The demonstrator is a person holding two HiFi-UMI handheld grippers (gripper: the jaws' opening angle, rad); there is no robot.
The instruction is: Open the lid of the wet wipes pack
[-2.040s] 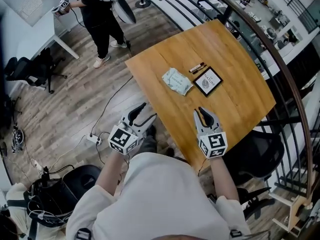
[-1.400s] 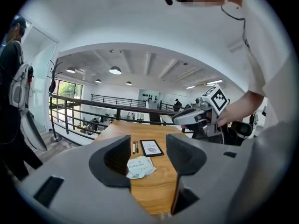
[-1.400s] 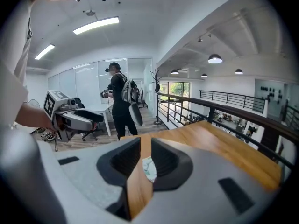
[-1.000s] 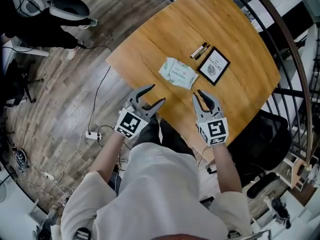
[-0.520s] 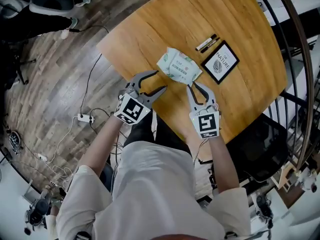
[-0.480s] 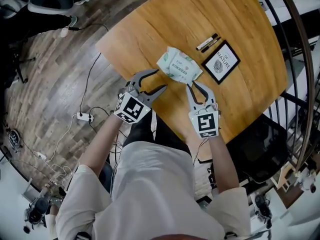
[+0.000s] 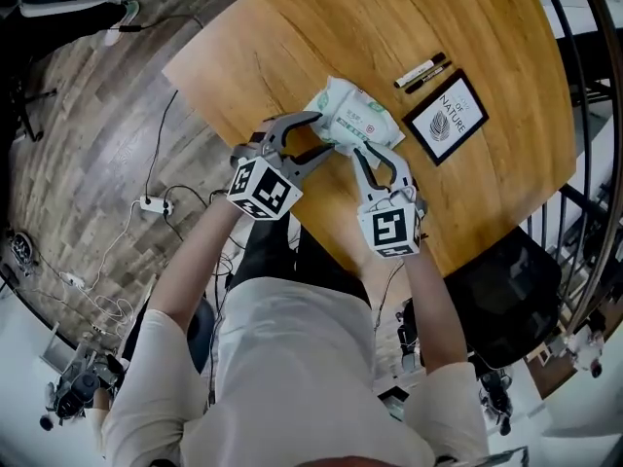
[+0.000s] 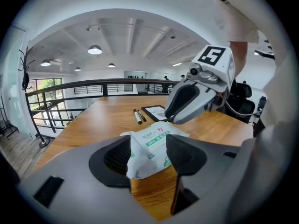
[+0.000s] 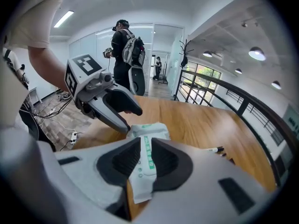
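The soft white-and-green wet wipes pack (image 7: 355, 115) lies on the wooden table (image 7: 292, 27). The right gripper (image 7: 373, 154) pinches its near end, apparently to anchor it, while the left gripper (image 7: 321, 134) straddles its corner with jaws apart.

1. A wooden table (image 7: 506, 115) with a rounded top stands on a wood-plank floor (image 7: 88, 115).
2. Two markers (image 7: 421, 70), one pale and one black, lie side by side towards the tabletop's far right edge.
3. A black-framed card (image 7: 446, 118) with a leaf print lies flat just beside the markers.
4. A white power strip (image 7: 151, 204) with trailing cables lies on the floor, left of the table.
5. A black office chair (image 7: 498, 290) sits off the tabletop's right edge.
6. A person with a backpack (image 9: 125, 50) stands beyond the table.
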